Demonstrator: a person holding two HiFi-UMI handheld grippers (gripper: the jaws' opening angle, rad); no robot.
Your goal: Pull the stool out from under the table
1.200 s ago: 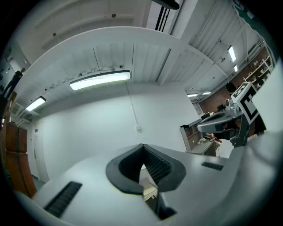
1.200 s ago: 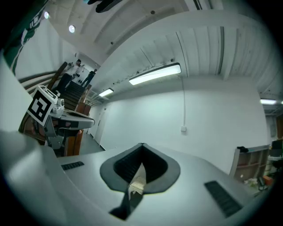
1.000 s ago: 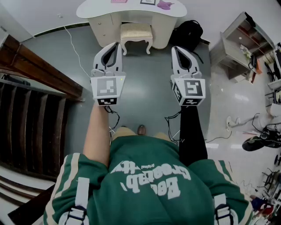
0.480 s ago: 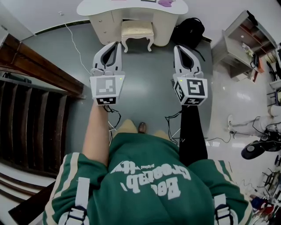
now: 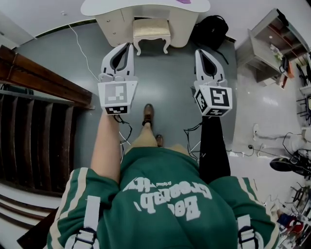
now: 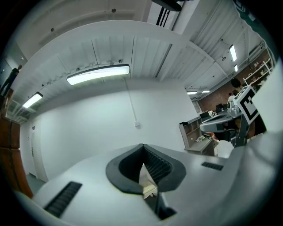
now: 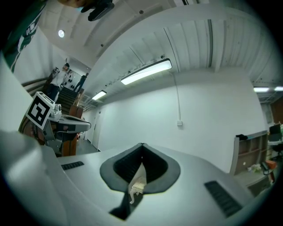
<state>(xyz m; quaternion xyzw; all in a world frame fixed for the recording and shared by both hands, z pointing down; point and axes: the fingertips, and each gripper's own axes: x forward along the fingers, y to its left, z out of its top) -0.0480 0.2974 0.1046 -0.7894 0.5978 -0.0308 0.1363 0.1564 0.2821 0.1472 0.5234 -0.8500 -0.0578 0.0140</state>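
— Both of our grippers are pressed together on nothing: the left gripper (image 5: 129,46) and the right gripper (image 5: 198,51) hang over the grey floor (image 5: 170,92).
— We see the stool (image 5: 151,30) ahead, apart from both and half tucked under the white table (image 5: 104,7).
— Around it we have a black bag (image 5: 211,30) against the table's right side and a white cable (image 5: 81,48) trailing on the left. Our shoe (image 5: 148,114) stands between the grippers.

Lab-like test room: bare grey floor (image 5: 165,82), loose cable (image 5: 79,46), cluttered shelf unit (image 5: 267,44), ceiling strip light (image 6: 98,74), wooden staircase (image 5: 39,126), lone white bench (image 5: 112,22) with stool (image 5: 151,30).
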